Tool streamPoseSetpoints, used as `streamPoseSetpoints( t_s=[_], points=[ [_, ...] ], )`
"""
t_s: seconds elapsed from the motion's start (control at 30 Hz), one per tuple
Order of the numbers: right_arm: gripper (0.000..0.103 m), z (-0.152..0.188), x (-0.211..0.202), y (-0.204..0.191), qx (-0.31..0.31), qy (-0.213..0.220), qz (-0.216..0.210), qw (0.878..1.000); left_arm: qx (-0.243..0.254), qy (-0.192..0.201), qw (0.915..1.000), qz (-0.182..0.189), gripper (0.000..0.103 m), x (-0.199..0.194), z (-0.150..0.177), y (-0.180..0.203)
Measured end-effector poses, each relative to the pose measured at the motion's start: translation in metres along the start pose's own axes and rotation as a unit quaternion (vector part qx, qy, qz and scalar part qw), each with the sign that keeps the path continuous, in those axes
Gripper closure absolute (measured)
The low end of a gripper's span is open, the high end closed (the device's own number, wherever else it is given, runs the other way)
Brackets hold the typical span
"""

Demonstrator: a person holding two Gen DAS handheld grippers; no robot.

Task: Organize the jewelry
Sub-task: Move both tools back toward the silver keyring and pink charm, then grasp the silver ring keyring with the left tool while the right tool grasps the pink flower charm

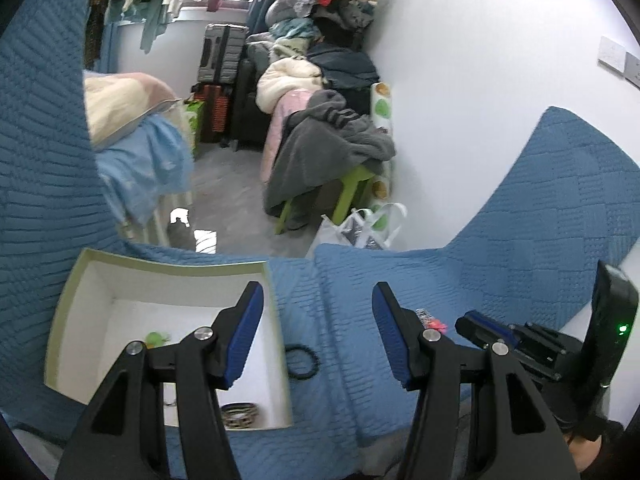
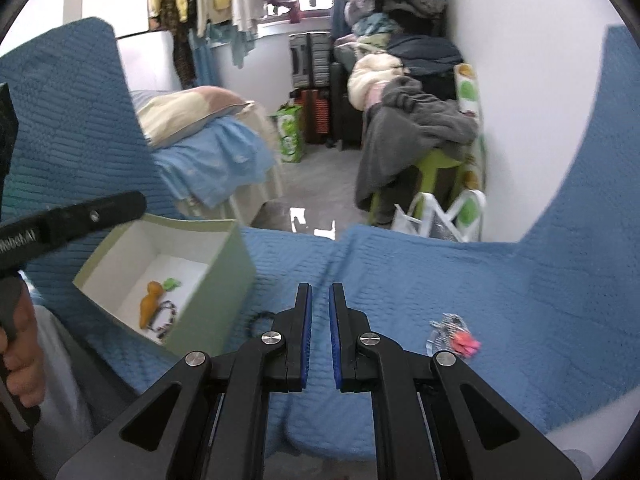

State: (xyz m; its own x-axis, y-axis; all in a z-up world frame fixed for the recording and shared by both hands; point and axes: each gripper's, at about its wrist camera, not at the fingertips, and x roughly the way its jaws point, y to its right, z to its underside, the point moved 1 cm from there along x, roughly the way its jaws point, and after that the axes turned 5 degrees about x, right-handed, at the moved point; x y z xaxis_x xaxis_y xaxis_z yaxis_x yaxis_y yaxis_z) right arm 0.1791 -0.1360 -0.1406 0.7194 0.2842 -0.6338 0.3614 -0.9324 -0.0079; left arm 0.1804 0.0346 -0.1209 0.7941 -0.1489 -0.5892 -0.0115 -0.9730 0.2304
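A pale green box (image 1: 168,266) with a white inside stands on the blue quilted cover (image 1: 480,272). My left gripper (image 1: 318,296) hovers open and empty over the box's right wall. The box holds a green piece (image 1: 154,338) and a striped bangle (image 1: 240,414). The right wrist view shows the box (image 2: 218,280) with an orange carrot-shaped piece (image 2: 149,304) and a beaded bracelet (image 2: 166,316). A black ring bracelet (image 1: 302,362) lies on the cover just right of the box. A silver and pink piece (image 2: 454,336) lies right of my right gripper (image 2: 321,294), which is shut and empty.
A hand (image 2: 20,360) holds the left gripper's black body (image 2: 80,216) at the left edge. Beyond the cover's edge are a bed with a pillow (image 2: 188,112), a grey garment over a green stool (image 1: 332,148), suitcases (image 1: 222,52) and a white bag (image 1: 360,228).
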Motion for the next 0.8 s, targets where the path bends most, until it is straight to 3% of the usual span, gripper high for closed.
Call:
streamPoseSetpoints(
  t_s=[0.33, 0.7, 0.8],
  points=[
    [0.097, 0.017, -0.011, 0.078, 0.041, -0.006, 0.034, 0.999, 0.003, -0.051, 0.9965, 0.065, 0.048, 0.049, 0.018, 0.058],
    [0.095, 0.039, 0.019, 0.161, 0.094, -0.061, 0.021, 0.994, 0.009, -0.122, 0.9872, 0.103, 0.057, 0.123, 0.042, 0.109],
    [0.085, 0.042, 0.034, 0.174, 0.097, -0.078, 0.027, 0.992, 0.011, -0.145, 0.9832, 0.11, 0.063, 0.148, 0.053, 0.121]
  ],
)
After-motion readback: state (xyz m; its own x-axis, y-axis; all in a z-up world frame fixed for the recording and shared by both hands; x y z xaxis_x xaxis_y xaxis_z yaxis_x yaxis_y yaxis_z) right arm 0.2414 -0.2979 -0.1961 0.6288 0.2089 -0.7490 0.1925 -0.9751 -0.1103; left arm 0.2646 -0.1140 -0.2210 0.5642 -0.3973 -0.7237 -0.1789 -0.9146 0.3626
